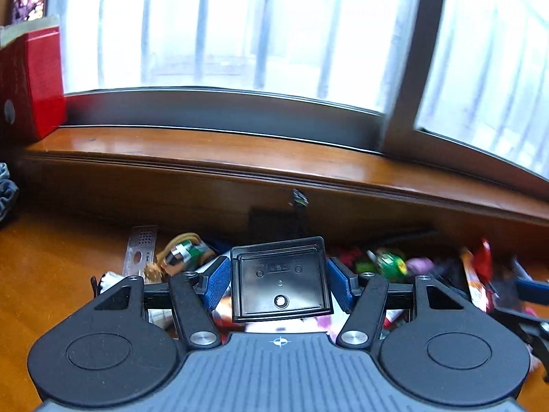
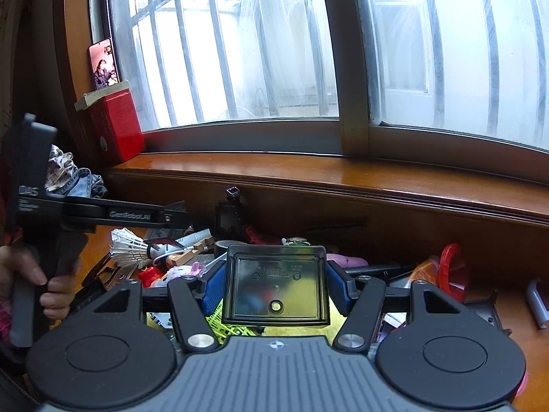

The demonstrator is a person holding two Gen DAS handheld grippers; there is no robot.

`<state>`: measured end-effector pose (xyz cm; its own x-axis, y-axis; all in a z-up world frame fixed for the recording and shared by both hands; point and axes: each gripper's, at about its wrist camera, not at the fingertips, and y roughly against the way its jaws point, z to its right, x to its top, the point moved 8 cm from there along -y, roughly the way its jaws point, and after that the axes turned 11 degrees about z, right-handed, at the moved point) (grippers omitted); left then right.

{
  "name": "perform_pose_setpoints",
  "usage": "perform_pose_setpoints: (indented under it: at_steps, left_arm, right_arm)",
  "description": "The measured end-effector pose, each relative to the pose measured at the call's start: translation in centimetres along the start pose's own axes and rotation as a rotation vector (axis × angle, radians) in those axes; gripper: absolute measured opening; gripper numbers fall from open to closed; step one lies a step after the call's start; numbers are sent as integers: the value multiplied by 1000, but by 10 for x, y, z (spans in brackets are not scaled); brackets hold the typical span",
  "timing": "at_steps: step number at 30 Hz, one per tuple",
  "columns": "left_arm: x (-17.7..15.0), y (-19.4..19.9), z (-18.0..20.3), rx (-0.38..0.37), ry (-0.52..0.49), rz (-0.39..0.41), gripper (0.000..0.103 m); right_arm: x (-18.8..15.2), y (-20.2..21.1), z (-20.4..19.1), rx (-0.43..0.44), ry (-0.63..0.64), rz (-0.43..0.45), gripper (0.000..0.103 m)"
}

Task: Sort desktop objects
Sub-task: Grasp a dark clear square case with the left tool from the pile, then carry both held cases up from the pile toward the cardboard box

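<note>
My left gripper [image 1: 279, 283] is shut on a black plastic tray [image 1: 280, 281], its blue pads [image 1: 217, 283] pressing both sides, held above a pile of small objects [image 1: 185, 257] on the wooden desk. My right gripper [image 2: 276, 285] is shut on a second black plastic tray [image 2: 275, 283], held above a yellow-green mesh basket [image 2: 223, 326]. The left gripper's body [image 2: 103, 214] shows at the left of the right wrist view, held by a hand [image 2: 51, 292].
A wooden windowsill [image 2: 343, 171] and window run behind the desk. A red box [image 2: 116, 127] with a phone [image 2: 103, 63] leaning on it stands on the sill's left. A shuttlecock [image 2: 128, 243], a red round item [image 2: 453, 271], snack packets [image 1: 477, 274] and folded jeans [image 2: 79, 182] lie around.
</note>
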<state>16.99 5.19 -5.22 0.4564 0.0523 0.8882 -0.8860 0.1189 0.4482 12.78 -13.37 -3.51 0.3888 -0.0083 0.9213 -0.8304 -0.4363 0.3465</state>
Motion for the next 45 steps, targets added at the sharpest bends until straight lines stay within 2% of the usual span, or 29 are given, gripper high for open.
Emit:
perform_pose_setpoints:
  at_steps: [12, 21, 31, 45]
  left_arm:
    - [3, 57, 24, -87, -55, 40, 61]
    - [1, 77, 56, -156, -76, 65, 61]
    - [-4, 83, 92, -209, -77, 68, 61]
    - [0, 82, 137, -225, -84, 84, 61]
  right_arm:
    - [-8, 34, -8, -44, -1, -6, 63]
    - [-11, 70, 0, -86, -5, 8, 63]
    - [-13, 107, 29, -150, -17, 10, 63]
    - [-7, 142, 72, -191, -19, 39, 63]
